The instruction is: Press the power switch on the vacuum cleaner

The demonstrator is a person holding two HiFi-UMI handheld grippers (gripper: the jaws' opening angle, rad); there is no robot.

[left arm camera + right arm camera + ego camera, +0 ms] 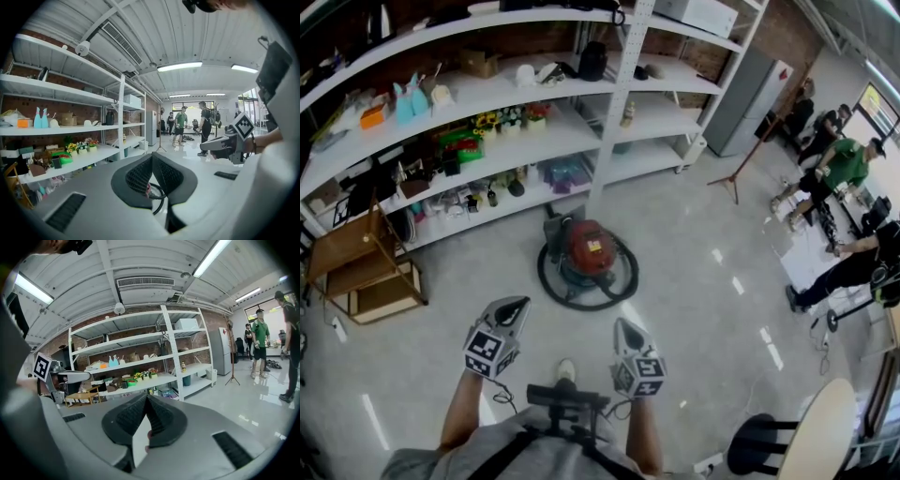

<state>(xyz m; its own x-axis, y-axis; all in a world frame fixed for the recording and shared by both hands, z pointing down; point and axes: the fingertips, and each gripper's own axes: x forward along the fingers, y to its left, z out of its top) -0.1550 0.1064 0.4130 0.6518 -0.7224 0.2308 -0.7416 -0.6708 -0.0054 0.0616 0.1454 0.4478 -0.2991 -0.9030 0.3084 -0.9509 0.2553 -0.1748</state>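
Left tongs (pixel 516 305), right tongs (pixel 625 326): both closed, empty, well short of vacuum cleaner (pixel 588 251); advise approaching, then pressing switch with one closed tip.

The head view looks steeply down from the person's head at the floor (pixel 703 281). The left claw (pixel 514 307) and right claw (pixel 624 326) sit low in frame, the shelves (pixel 534 141) far ahead. Each claw view rides close behind its own jaws and faces about level. The left one catches the right claw at its right edge — the right one catches the left claw at its left. All three share the shelves and the distant people (pixel 839 169).
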